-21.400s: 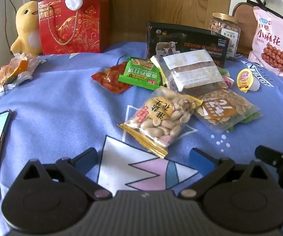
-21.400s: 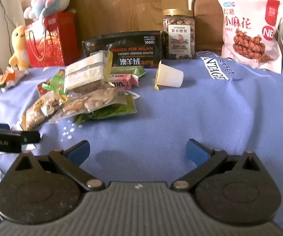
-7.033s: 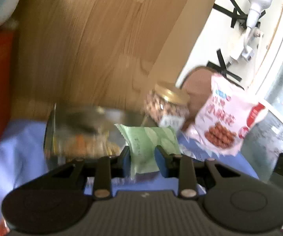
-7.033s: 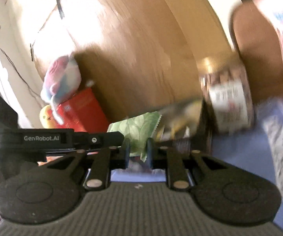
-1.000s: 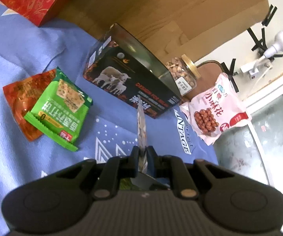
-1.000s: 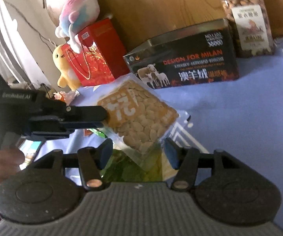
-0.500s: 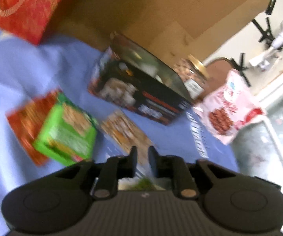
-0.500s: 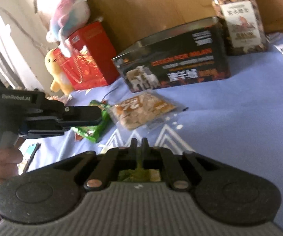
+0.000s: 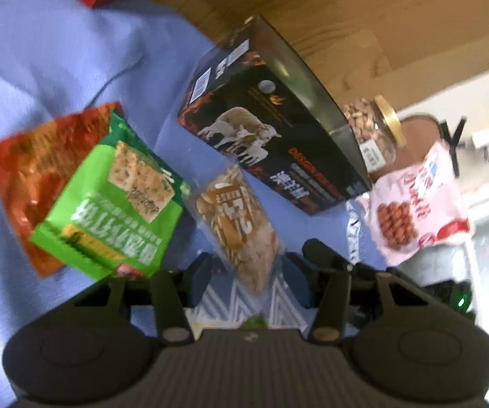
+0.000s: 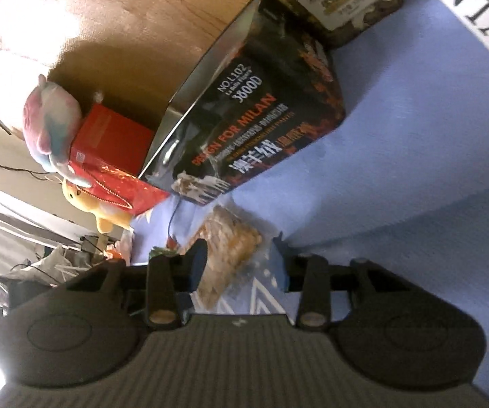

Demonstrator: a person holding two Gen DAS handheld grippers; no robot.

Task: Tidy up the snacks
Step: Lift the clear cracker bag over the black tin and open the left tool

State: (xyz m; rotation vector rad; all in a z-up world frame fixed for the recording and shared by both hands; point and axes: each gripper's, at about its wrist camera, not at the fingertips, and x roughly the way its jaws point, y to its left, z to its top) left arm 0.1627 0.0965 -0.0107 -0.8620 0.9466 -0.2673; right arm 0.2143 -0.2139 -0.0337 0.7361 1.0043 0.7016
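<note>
The clear peanut packet [image 9: 236,224] lies flat on the blue cloth [image 9: 57,61], its long axis running from the black sheep-print box [image 9: 278,136] back toward the left hand-held gripper [image 9: 248,277]. It shows pale nuts under an orange-brown label. Its near end sits between the left gripper's blue pads, whose jaws are opening and do not press on it. The right hand-held gripper [image 10: 237,267] also straddles the packet [image 10: 227,248], jaws opening, nothing gripped. Left of the packet lie a green cracker pack [image 9: 115,210] and, under it, a red pouch [image 9: 37,166]. Beyond the box stand a nut jar [image 9: 372,132], a pink snack bag [image 9: 418,204] and a wooden panel [image 9: 312,6].
</note>
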